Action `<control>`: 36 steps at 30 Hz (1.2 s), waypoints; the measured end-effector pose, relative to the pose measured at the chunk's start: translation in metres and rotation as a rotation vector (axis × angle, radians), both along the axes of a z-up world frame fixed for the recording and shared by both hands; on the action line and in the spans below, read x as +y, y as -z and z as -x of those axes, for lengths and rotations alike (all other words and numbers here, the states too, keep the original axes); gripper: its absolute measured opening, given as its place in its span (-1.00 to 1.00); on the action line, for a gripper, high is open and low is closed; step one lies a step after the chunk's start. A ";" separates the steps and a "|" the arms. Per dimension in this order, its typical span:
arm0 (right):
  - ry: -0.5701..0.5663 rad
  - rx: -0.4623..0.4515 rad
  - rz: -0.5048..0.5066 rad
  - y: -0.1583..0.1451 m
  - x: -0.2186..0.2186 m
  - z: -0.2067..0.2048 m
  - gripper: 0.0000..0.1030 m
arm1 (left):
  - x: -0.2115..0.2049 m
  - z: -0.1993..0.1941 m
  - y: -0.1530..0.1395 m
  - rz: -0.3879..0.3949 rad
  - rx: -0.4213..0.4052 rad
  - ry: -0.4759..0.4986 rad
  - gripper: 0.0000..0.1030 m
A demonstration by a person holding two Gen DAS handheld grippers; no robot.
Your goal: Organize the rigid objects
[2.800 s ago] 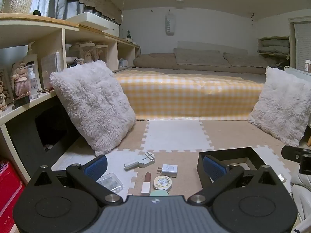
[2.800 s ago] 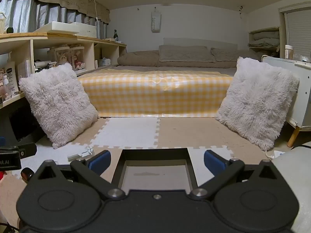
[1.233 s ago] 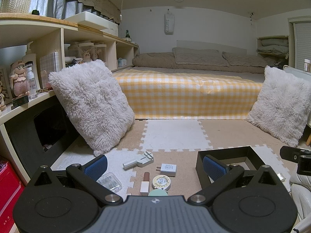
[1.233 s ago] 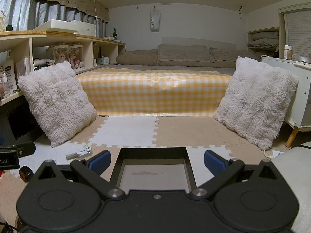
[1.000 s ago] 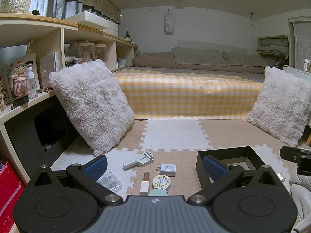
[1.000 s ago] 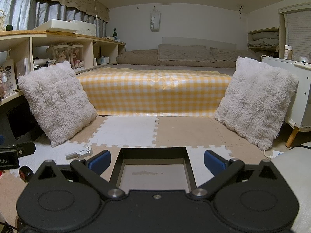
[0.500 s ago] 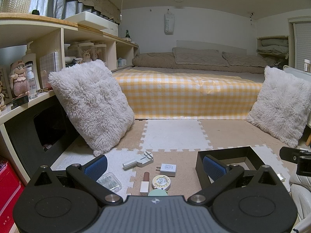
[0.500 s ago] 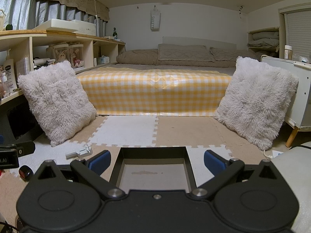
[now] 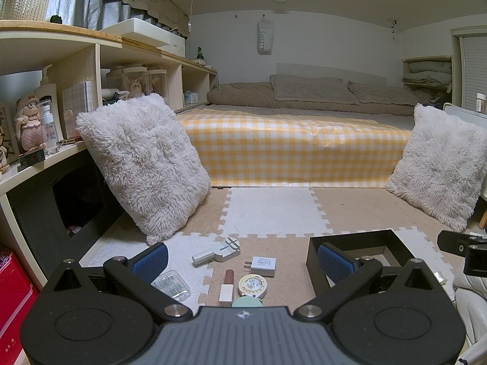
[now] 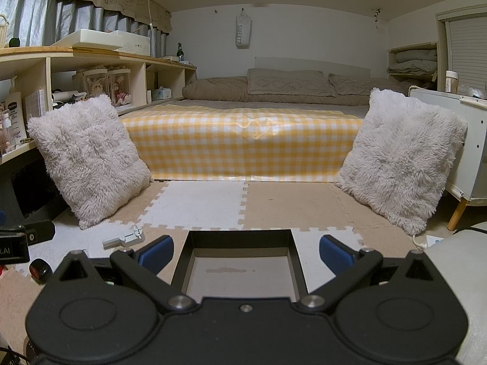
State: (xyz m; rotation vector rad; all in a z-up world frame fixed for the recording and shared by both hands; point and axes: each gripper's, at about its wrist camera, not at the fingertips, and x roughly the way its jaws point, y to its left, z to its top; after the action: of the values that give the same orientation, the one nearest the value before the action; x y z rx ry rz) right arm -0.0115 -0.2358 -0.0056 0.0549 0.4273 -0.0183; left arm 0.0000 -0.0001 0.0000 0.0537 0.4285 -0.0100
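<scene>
Small items lie on the foam floor mat ahead of my open, empty left gripper (image 9: 243,261): a clear plastic case (image 9: 171,284), a white tool (image 9: 216,250), a white charger plug (image 9: 263,265), a lipstick (image 9: 227,286), a round tape measure (image 9: 251,284) and a mint disc (image 9: 247,302). A black open box (image 9: 316,258) stands to their right. My right gripper (image 10: 245,254) is open and empty, its fingers either side of that box (image 10: 179,261), whose floor is bare. The white tool also shows in the right wrist view (image 10: 123,238).
Two fluffy white cushions (image 9: 143,164) (image 9: 438,170) lean left and right of a low bed with a yellow checked cover (image 9: 292,152). A shelf unit (image 9: 61,97) lines the left wall. A white cabinet (image 10: 456,140) stands at the right. A red bin (image 9: 12,298) sits near left.
Both views have shifted very slightly. No object has moved and both grippers stay open.
</scene>
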 end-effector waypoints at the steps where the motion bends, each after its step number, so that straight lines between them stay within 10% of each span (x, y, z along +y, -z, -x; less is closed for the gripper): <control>1: 0.000 0.000 0.000 0.000 0.000 0.000 1.00 | 0.000 0.000 0.000 0.000 0.000 0.000 1.00; 36: -0.010 0.000 -0.017 -0.005 -0.001 -0.008 1.00 | -0.001 -0.007 -0.007 0.005 -0.004 0.007 1.00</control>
State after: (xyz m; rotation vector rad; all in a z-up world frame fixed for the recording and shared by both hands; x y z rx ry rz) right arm -0.0033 -0.2371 -0.0005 0.0691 0.4277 -0.0045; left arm 0.0072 -0.0012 0.0070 0.0503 0.4246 -0.0177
